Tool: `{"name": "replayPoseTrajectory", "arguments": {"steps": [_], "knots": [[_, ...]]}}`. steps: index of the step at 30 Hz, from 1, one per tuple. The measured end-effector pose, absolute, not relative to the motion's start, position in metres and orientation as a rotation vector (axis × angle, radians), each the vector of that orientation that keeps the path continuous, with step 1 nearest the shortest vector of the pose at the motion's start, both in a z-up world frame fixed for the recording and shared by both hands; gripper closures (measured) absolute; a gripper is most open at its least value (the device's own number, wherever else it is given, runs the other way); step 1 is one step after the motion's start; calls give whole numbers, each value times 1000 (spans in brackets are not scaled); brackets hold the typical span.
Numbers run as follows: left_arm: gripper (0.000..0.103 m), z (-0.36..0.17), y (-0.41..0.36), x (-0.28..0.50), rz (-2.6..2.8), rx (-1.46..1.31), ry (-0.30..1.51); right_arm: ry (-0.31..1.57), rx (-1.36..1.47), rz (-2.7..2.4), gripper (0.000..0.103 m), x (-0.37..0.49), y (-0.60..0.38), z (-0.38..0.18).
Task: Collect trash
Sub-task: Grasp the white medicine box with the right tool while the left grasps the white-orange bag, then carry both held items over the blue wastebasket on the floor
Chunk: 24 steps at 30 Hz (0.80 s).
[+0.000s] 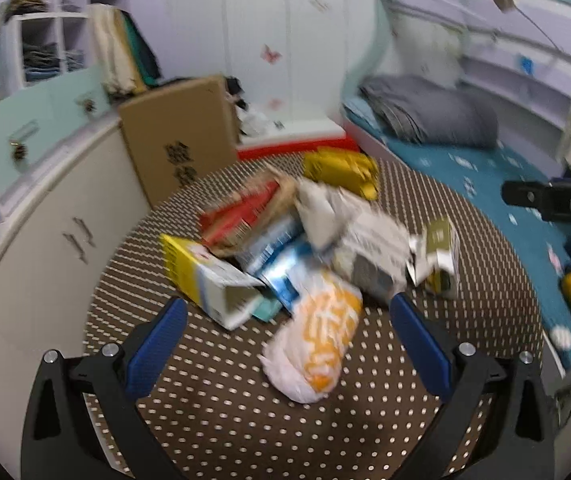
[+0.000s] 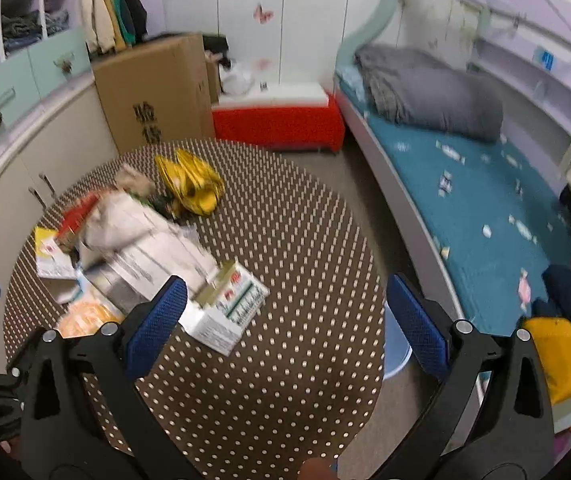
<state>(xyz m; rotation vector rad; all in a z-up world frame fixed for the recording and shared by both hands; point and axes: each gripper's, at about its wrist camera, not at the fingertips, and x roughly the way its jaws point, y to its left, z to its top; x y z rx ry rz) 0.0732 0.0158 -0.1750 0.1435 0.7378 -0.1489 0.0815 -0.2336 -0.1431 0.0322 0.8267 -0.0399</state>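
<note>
a heap of trash (image 1: pixel 297 240) is piled on a round table (image 1: pixel 221 412) covered in a brown cloth with pale dots, and most of it sits on the half nearest the white cupboards (image 1: pixel 45 240). the left gripper (image 1: pixel 288 312) is held wide apart just above the near end of the heap, with a white and orange wrapper (image 1: pixel 321 340) lying between its blue pads and nothing clamped. a yellow and white carton (image 1: pixel 205 280) is seen just beside that wrapper, with a red box (image 1: pixel 241 212), crumpled white paper (image 1: pixel 349 232) and a crushed yellow bag (image 1: pixel 341 168) further back. the right gripper (image 2: pixel 285 312) is likewise spread open and empty, and a white carton with green and red print (image 2: pixel 229 304) lies just past its left finger. a tall cardboard box (image 2: pixel 153 88) stands beyond the table; dark characters are printed on it, but they are too blurred to be read. only in the right wrist view is a red storage bench (image 2: pixel 277 120) seen in full, and a pale blue bin (image 2: pixel 395 344) is glimpsed by the table edge. a bed (image 2: pixel 477 216) with a teal sheet and a grey duvet (image 2: pixel 429 88) is seen in both views. in the left wrist view the letters "das" can be read on a black part (image 1: pixel 553 200) at the right edge.
</note>
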Motion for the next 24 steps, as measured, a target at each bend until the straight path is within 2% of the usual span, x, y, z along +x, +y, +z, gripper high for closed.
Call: {"name": "replayPoseTrajectory", "arguments": {"steps": [7, 9, 10, 11, 14, 15, 16, 18, 24], "knots": [[5, -207, 3, 101, -195, 172, 815, 926, 112, 17, 5, 101, -234, -183], [13, -215, -1, 108, -205, 181, 852, 943, 133, 50, 5, 109, -229, -193], [28, -221, -3, 113, -215, 183, 883, 954, 138, 57, 5, 113, -227, -199], [38, -227, -4, 118, -219, 182, 913, 964, 143, 62, 5, 118, -225, -203], [45, -237, -4, 124, -232, 157, 958, 996, 157, 85, 8, 130, -218, -218], [46, -238, -3, 124, -233, 156, 956, 1002, 158, 103, 16, 133, -214, -222], [48, -238, -2, 123, -236, 149, 957, 1007, 151, 114, 30, 135, -212, -226], [52, -238, 3, 122, -248, 123, 961, 1021, 133, 125, 43, 137, -207, -232], [57, -235, 17, 111, -248, 56, 975, 995, 173, 165, 49, 123, -218, -227]]}}
